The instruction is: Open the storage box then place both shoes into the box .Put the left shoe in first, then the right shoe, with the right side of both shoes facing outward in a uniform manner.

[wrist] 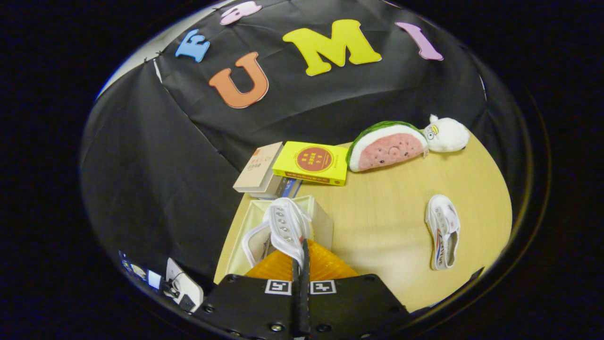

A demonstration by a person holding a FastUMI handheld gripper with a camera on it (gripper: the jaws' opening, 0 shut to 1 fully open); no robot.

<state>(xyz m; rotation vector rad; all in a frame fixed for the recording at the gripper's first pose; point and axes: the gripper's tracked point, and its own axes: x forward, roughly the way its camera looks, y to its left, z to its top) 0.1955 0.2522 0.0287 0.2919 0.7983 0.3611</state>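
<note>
My gripper (300, 257) is shut on a white shoe (285, 226), pinching its side edge between the two fingers. The shoe hangs over the open storage box (322, 222), a pale box standing at the table's left end just ahead of the fingers. The shoe's eyelets and opening face up toward me, and its toe points away. A second white shoe (442, 231), with coloured stripes on its side, lies flat on the wooden table (387, 222) well to the right of the fingers.
Beyond the box lie a stack of books (262, 172) and a yellow book (312, 163). A watermelon-slice plush (387, 146) and a white plush toy (446, 134) sit at the table's far side. The table's left edge runs right beside the box.
</note>
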